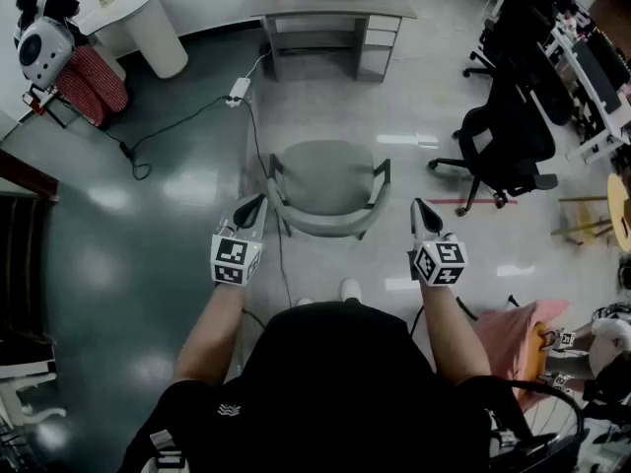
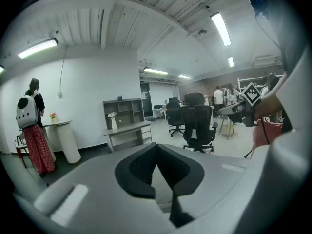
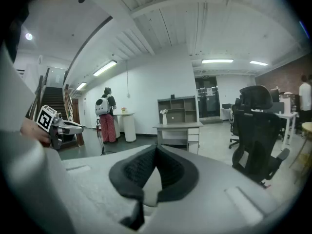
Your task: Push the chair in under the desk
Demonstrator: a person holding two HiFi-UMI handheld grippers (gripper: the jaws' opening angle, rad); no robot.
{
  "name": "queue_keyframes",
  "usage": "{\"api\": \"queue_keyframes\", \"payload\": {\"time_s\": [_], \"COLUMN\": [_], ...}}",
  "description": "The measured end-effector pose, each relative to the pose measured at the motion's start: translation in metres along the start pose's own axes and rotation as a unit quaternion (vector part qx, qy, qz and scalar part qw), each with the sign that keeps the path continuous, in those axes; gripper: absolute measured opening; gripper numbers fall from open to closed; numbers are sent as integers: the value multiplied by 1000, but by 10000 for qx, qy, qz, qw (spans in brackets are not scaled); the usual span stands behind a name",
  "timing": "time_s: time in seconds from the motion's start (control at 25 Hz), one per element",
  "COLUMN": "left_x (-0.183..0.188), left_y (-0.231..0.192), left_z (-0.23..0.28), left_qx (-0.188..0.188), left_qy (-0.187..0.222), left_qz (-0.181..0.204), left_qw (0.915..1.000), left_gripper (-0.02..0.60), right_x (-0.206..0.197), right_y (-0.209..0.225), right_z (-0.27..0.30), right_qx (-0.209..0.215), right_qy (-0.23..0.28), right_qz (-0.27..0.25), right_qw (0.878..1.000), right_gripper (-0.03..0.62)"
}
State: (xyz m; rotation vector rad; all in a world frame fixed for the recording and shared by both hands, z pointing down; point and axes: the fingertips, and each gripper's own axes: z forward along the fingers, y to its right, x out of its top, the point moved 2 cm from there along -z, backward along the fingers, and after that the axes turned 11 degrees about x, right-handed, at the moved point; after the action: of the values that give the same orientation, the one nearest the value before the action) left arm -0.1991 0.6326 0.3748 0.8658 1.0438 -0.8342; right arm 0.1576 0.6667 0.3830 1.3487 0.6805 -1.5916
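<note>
Two claws: left claw (image 1: 258,205) and right claw (image 1: 420,207), both clenched with nothing between the jaws, pointing forward and slightly down, one on either side of the chair's back.
Left claw: its tip is just beside the chair's rear left corner; I cannot tell whether it touches.
Right claw: its tip is near the right armrest, with a gap showing between them.
Chair (image 1: 327,177): grey, with armrests, on the pale floor. Its back is toward the person and its seat faces the surface. It is well apart from the surface, not under it.
Surface (image 1: 335,8): a grey desk with drawers on its right side, by the far wall.
Cable (image 1: 258,136): white, running along the floor past the chair's left side.
Right of the room: black office chairs (image 1: 503,141).
Far left: a round white table (image 1: 138,18) with a person (image 1: 99,79) beside it.
</note>
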Motion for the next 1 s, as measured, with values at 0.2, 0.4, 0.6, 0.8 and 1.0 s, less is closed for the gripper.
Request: {"api": "queue_keyframes", "payload": {"time_s": [0.2, 0.4, 0.6, 0.8, 1.0], "left_x": [-6, -17, -34, -57, -71], "left_y": [-2, 0, 5, 23, 35], "left_z": [-1, -4, -3, 7, 21], "left_qx": [-79, -328, -647, -918, -1186], "left_qy": [4, 4, -12, -197, -233], "left_qz": [-41, -33, 106, 189, 221], "left_qw": [10000, 9995, 9978, 9954, 9924], "left_gripper": [6, 6, 6, 6, 6], "right_x": [-4, -7, -17, -42, -62], "right_y": [-10, -23, -47, -72, -66], "right_z": [3, -2, -1, 6, 27], "right_qx": [-40, -109, 60, 391, 378], "right_qy": [-94, -119, -239, -686, -836], "right_qz": [-47, -63, -20, -291, -657], "right_qw": [9999, 9999, 9997, 9965, 9936], "right_gripper": [2, 2, 2, 3, 2]}}
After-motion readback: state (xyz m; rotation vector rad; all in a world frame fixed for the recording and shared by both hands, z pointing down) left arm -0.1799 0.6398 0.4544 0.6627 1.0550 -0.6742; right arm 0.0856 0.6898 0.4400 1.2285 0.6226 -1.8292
